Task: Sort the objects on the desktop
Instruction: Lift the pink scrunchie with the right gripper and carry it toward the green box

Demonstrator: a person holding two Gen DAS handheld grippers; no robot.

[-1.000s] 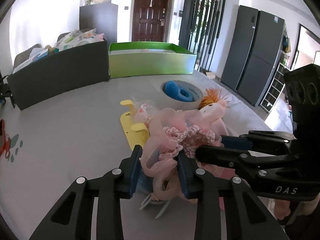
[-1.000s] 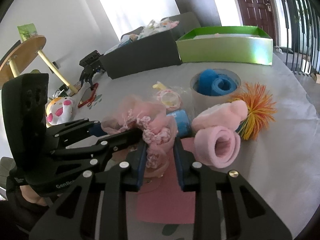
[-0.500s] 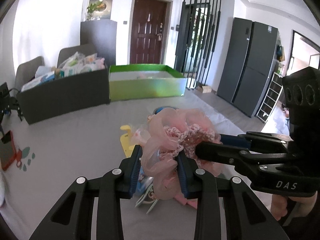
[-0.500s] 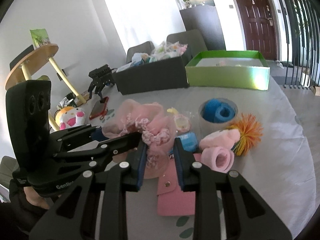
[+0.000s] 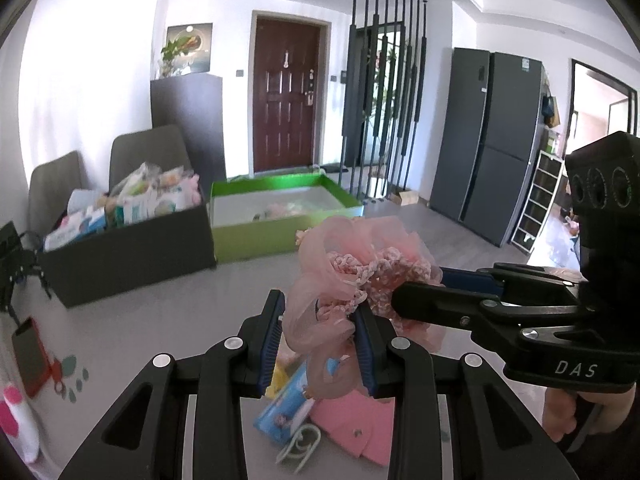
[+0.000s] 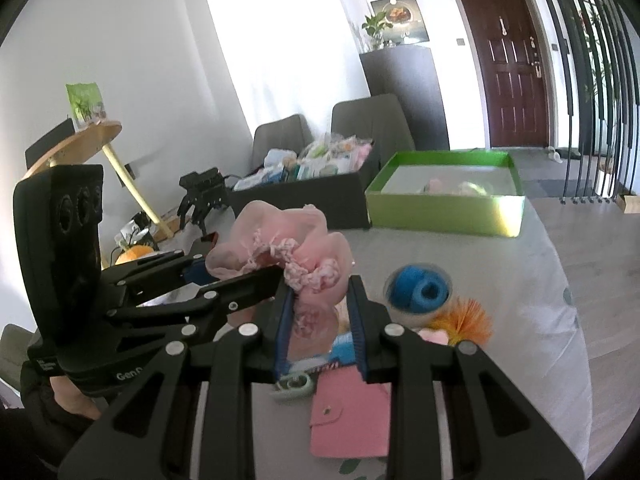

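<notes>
A frilly pink hair scrunchie [image 5: 360, 276] [image 6: 288, 256] hangs in the air above the table, gripped from two sides. My left gripper [image 5: 320, 344] is shut on its lower left frill. My right gripper [image 6: 320, 312] is shut on its other side; in the left wrist view the right gripper [image 5: 424, 292] reaches in from the right. Below on the table lie a pink wallet [image 6: 352, 416], a blue packet [image 5: 284, 412] and a pale green clip [image 6: 292, 386]. A blue roll in a clear cup [image 6: 418, 292] and an orange fuzzy toy [image 6: 466, 320] sit to the right.
At the table's back stand a green box [image 6: 444, 208] [image 5: 280, 232] with a few items inside and a dark bin [image 5: 128, 252] full of packets. A red phone [image 5: 30, 352] lies at the left edge. Chairs stand behind the bin.
Both grippers rose together with the scrunchie, lifting it off the pile. The table objects now sit lower in both views, and the boxes' insides show.
</notes>
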